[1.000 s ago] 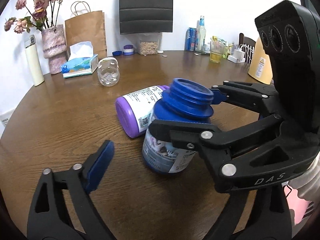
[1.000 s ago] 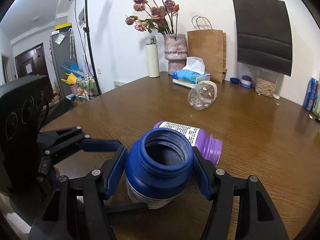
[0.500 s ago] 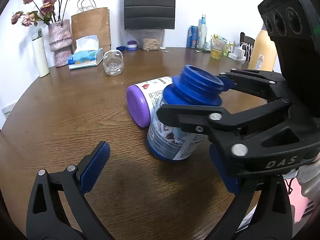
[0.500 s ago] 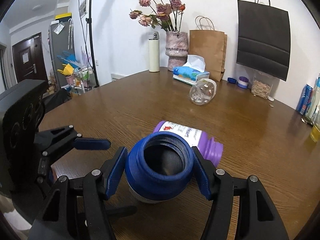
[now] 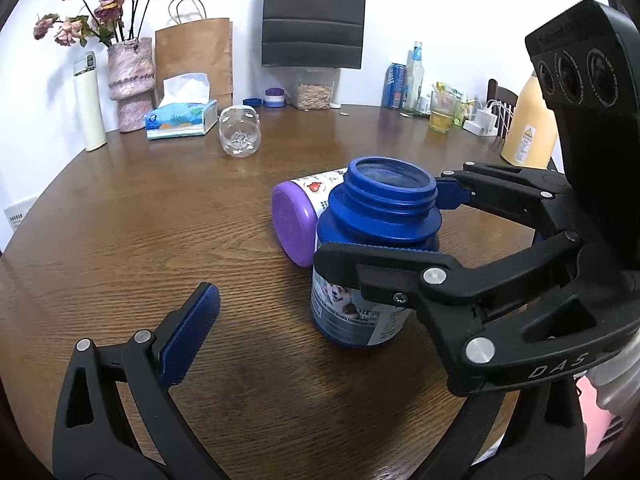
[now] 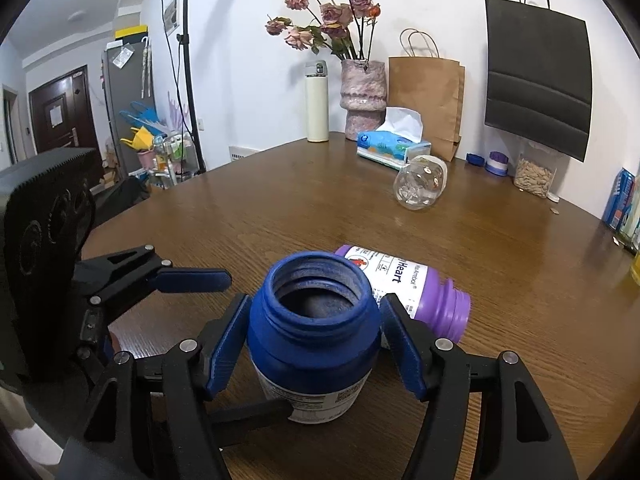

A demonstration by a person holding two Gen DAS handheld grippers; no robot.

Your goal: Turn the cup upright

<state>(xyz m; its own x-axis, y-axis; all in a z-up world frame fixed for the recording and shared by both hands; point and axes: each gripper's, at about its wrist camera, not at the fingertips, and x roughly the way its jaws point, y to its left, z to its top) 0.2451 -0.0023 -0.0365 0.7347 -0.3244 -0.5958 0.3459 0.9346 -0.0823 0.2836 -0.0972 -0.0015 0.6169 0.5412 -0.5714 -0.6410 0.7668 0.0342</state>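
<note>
A blue open-mouthed jar (image 5: 372,264) stands upright on the brown round table (image 5: 160,220); it also shows in the right wrist view (image 6: 314,336). My right gripper (image 6: 314,344) straddles its neck, and its blue pads (image 6: 226,350) now stand slightly off the jar. In the left wrist view the right gripper (image 5: 390,228) reaches in from the right. My left gripper (image 6: 208,280) is open and empty beside the jar; one left finger (image 5: 188,330) shows low in its own view.
A purple jar (image 5: 298,224) lies on its side just behind the blue one. A clear plastic jar (image 5: 240,132) lies farther back. A tissue box (image 5: 182,118), vase (image 5: 130,80), thermos (image 5: 90,102), paper bags and bottles line the table's far edge.
The blue jar has gone from tilted and lifted to standing flat on the table. The right gripper's pads have eased apart from it. The left gripper stayed open.
</note>
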